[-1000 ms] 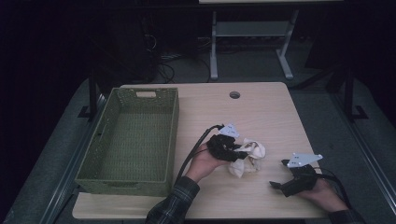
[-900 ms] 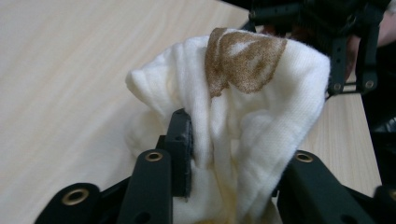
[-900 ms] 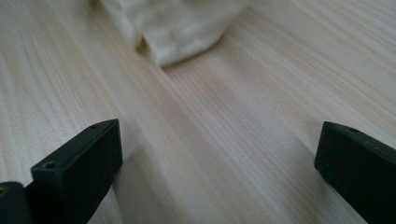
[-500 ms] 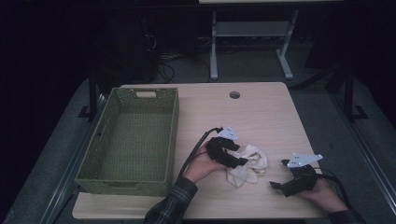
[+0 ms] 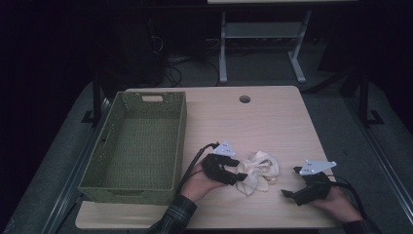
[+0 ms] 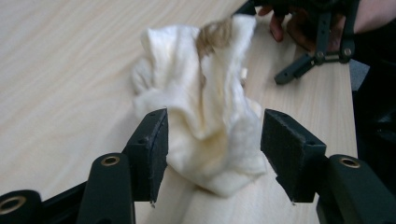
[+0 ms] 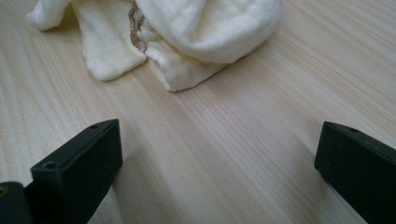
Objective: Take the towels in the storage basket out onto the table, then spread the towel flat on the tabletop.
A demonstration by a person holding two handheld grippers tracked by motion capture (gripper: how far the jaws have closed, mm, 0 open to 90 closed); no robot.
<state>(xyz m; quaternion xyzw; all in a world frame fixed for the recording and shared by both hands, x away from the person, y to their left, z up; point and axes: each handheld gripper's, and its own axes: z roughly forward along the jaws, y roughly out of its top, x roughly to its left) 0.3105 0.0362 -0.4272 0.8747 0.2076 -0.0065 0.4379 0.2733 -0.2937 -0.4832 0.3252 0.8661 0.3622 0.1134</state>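
A crumpled cream cloth [image 5: 260, 170] lies on the wooden table [image 5: 272, 122] near its front edge, between my two grippers. My left gripper [image 5: 239, 176] sits at the cloth's left side. In the left gripper view the near end of the cloth [image 6: 205, 116] lies between the two pads [image 6: 152, 144]. The jaws have just been closing. One pad brushes the fabric and the other stands a sliver off it. My right gripper [image 5: 290, 181] rests on the table right of the cloth, jaws wide open over bare wood [image 7: 219, 158], with the cloth [image 7: 187, 37] ahead of them.
An empty green woven basket [image 5: 136, 146] takes up the table's left half. A round cable hole [image 5: 245, 99] sits near the far edge. The other hand and its gripper [image 6: 322, 51] are seen beyond the cloth, close to the table's edge.
The left gripper has slid a little toward the near edge. The cloth has shifted with it and now lies flatter to its right. The right gripper has stayed put.
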